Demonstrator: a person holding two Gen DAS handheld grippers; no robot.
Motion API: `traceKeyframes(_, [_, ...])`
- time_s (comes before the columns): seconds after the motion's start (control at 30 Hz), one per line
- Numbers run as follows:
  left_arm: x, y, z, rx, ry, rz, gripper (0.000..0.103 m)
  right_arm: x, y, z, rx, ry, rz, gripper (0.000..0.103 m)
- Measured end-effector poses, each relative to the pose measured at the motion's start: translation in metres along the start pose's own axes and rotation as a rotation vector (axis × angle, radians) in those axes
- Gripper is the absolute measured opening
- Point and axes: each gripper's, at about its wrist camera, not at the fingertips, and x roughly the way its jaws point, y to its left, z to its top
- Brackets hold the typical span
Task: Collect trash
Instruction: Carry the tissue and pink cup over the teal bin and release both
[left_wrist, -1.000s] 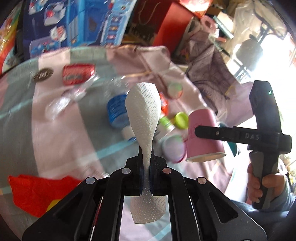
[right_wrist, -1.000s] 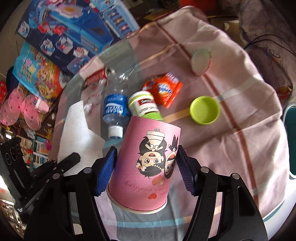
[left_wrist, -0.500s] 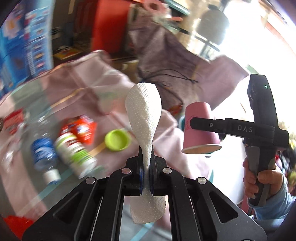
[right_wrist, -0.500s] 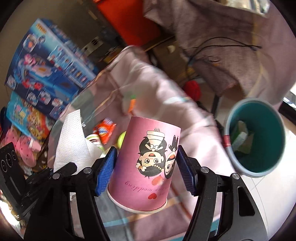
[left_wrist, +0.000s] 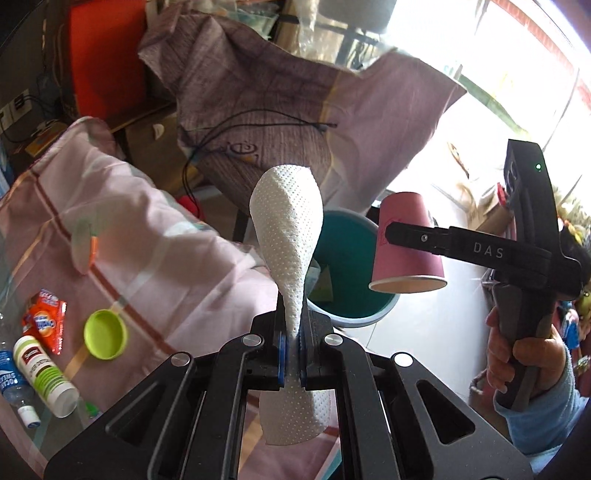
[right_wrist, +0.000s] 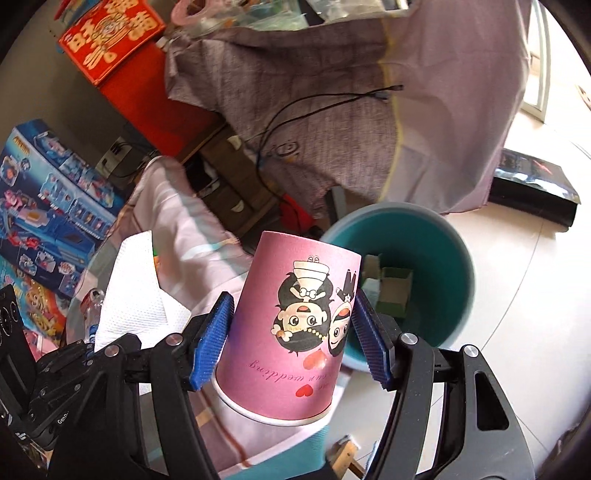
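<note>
My left gripper is shut on a white paper towel that stands up between its pads. A pink paper cup with cartoon figures hangs upside down in my right gripper, whose blue pads press its sides. From the left wrist view the same pink cup and right gripper hover over the teal trash bin on the floor. The bin holds some boxes and scraps. The left gripper with its towel shows at the left of the right wrist view.
A glass table with a pink cloth carries a green lid, an orange packet, a white and green bottle and a water bottle. A purple cloth drapes behind the bin. Toy boxes stand at left.
Both grippers swung right from over the table to the teal bin, carrying the towel and the pink cup. The bin has come into the left wrist view. Both grips are unchanged.
</note>
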Motion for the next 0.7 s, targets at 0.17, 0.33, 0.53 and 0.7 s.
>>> traceKeyframes(0.17, [0.023, -0.016, 0.011, 0.015, 0.029, -0.001, 0.005, 0.002, -0.036, 0.005, 0.039, 0.005, -0.021, 0.063])
traceKeyframes(0.33, [0.048, -0.033, 0.022, 0.025, 0.063, -0.020, 0.005, 0.009, -0.068, 0.010, 0.092, 0.022, -0.043, 0.063])
traceKeyframes(0.53, [0.082, -0.054, 0.036, 0.055, 0.112, -0.053, 0.005, 0.022, -0.092, 0.015, 0.132, 0.049, -0.073, 0.063])
traceKeyframes(0.7, [0.115, -0.068, 0.039, 0.072, 0.163, -0.085, 0.006, 0.034, -0.103, 0.023, 0.150, 0.068, -0.098, 0.063])
